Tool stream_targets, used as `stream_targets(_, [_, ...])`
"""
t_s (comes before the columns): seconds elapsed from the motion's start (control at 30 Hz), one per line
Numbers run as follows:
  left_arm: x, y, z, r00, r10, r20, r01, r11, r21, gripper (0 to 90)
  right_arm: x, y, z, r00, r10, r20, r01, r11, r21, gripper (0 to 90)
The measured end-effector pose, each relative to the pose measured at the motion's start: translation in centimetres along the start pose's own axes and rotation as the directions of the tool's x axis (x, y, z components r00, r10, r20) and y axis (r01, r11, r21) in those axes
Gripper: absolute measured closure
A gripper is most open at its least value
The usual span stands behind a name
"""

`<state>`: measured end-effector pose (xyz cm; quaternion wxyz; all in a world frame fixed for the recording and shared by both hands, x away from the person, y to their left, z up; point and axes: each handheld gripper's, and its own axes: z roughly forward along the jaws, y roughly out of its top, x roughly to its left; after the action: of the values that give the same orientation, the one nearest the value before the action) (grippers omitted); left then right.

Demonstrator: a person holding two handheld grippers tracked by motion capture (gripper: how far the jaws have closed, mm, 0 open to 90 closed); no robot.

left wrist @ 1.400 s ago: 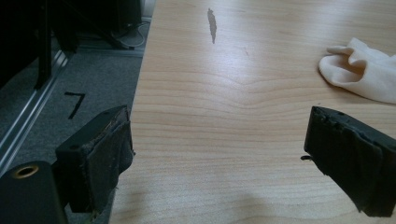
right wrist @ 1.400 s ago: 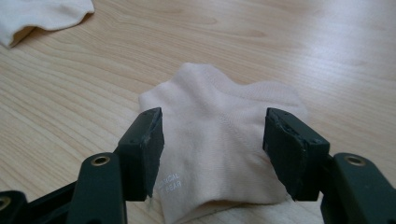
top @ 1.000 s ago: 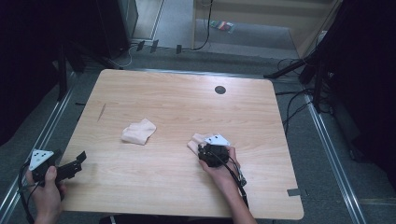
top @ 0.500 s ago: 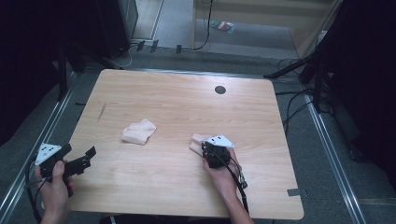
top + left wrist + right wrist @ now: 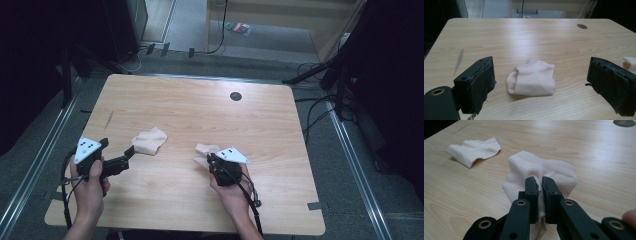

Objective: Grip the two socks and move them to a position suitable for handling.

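The light wooden table top (image 5: pixel 200 200) is a pale honey tan with fine brown grain lines, marked by a thin grey streak (image 5: pixel 109 118) at its left and a small round dark grey disc (image 5: pixel 235 96) at its far right. The soft folded sock on the left (image 5: pixel 149 141) is pale cream-pink, and so is the bunched sock on the right (image 5: pixel 541 168), which carries a faint ribbed band. The left black two-jaw gripper (image 5: pixel 541 87) has matte black jaws with worn charcoal pads; the right black two-jaw gripper (image 5: pixel 540 182) shows brass-coloured rivets. Each carries a light grey triangular plate (image 5: pixel 86 149) dotted with dark spots.
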<state>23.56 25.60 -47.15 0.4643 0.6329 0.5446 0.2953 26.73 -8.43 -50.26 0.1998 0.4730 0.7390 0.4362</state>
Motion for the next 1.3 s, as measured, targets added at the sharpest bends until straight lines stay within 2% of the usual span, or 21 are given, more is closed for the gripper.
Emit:
stream_targets(0.03, [-0.7,0.1,0.4,0.9996,-0.022,0.016,0.022,0.9997,-0.004,8.0,0.4,0.0,-0.2,1.0,0.0,-0.007,0.0,1.0,0.001,84.5])
stream_targets(0.07, [-1.1,0.1,0.7,0.9993,-0.028,0.026,0.028,0.9996,-0.004,8.0,0.6,0.0,-0.4,0.9999,0.009,-0.011,-0.009,1.0,0.004,84.5])
stream_targets(0.13, [-1.8,0.0,1.1,0.9987,-0.026,0.044,0.026,0.9996,0.003,8.0,1.0,-0.1,-0.6,0.9997,0.014,-0.022,-0.014,0.9999,0.008,84.5])
stream_targets(0.3, [-3.7,-1.1,1.9,0.9961,-0.004,0.088,0.002,0.9999,0.014,8.0,2.9,-0.5,-1.1,0.9988,-0.01,-0.047,0.011,0.9999,0.006,84.3])
stream_targets(0.33, [-3.7,-1.1,1.9,0.9961,-0.004,0.088,0.002,0.9999,0.014,8.0,3.3,-0.7,-1.1,0.9985,-0.014,-0.052,0.015,0.9999,0.008,84.3])
stream_targets(0.37, [-4.5,-1.9,2.0,0.9934,0.003,0.115,-0.005,0.9998,0.018,8.0,3.7,-0.9,-1.1,0.9982,-0.015,-0.057,0.016,0.9998,0.012,84.3])
stream_targets(0.47, [-5.5,-3.2,2.3,0.9899,0.031,0.138,-0.037,0.9985,0.042,8.0,4.8,-1.6,-0.9,0.9974,-0.016,-0.07,0.017,0.9997,0.019,84.2])
stream_targets(0.57, [-6.0,-4.4,2.5,0.9852,0.047,0.165,-0.056,0.997,0.053,8.0,5.4,-2.3,-0.7,0.9984,-0.029,-0.048,0.03,0.9995,0.012,84.1])
stream_targets(0.6, [-6.1,-4.8,2.6,0.9832,0.039,0.178,-0.049,0.9973,0.055,8.0,5.4,-2.5,-0.7,0.9991,-0.021,-0.036,0.022,0.9997,0.015,84.1])
stream_targets(0.67, [-6.2,-5.1,2.6,0.9812,0.036,0.189,-0.049,0.9968,0.063,8.0,5.4,-2.8,-0.6,0.9996,-0.013,-0.025,0.014,0.9997,0.021,84.1])
stream_targets(0.7, [-6.6,-5.7,2.9,0.9764,0.041,0.212,-0.059,0.995,0.08,8.0,5.3,-3.5,-0.3,1.0,-0.002,0.006,0.002,0.9996,0.029,84.1])
stream_targets(0.73, [-6.7,-5.8,3.0,0.9735,0.043,0.225,-0.064,0.9943,0.086,8.0,5.2,-3.7,-0.2,0.9999,-0.002,0.012,0.002,0.9995,0.032,84.1])
stream_targets(0.8, [-7.0,-6.1,3.2,0.9629,0.033,0.268,-0.06,0.9939,0.092,8.0,5.1,-4.0,0.0,0.9996,-0.016,0.025,0.015,0.9988,0.047,82.6])
stream_targets(0.83, [-7.0,-6.2,3.3,0.9586,0.034,0.283,-0.063,0.9934,0.096,8.0,5.0,-4.1,0.1,0.999,-0.029,0.034,0.027,0.9983,0.051,76.5])
stream_targets(0.9, [-7.1,-6.3,3.4,0.959,0.035,0.281,-0.067,0.9923,0.104,8.0,4.7,-3.9,0.1,0.999,-0.041,0.015,0.04,0.9972,0.063,62.7])
stream_targets(0.97, [-7.1,-6.4,3.5,0.9573,0.034,0.287,-0.069,0.9911,0.114,8.0,4.0,-3.4,-0.5,0.9995,-0.025,-0.022,0.025,0.9989,0.041,57.1])
stream_targets(1.07, [-7.0,-6.5,3.7,0.9578,0.035,0.285,-0.074,0.9891,0.127,8.0,3.1,-2.5,-1.2,0.999,-0.024,-0.038,0.024,0.9997,0.002,56.1])
stream_targets(1.13, [-7.0,-6.5,3.7,0.9574,0.028,0.287,-0.068,0.9891,0.131,8.0,2.8,-2.3,-1.3,0.9989,-0.027,-0.039,0.027,0.9996,-0.005,56.3])
stream_targets(1.17, [-7.0,-6.5,3.7,0.9559,0.029,0.292,-0.07,0.9886,0.133,8.0,1.9,-1.7,-1.2,0.9986,-0.039,-0.035,0.038,0.999,-0.023,57.6])
stream_targets(1.3, [-7.0,-6.5,3.8,0.9545,0.026,0.297,-0.071,0.9874,0.141,8.0,0.7,-1.3,-0.2,0.999,-0.04,-0.018,0.04,0.9992,0.004,55.1])
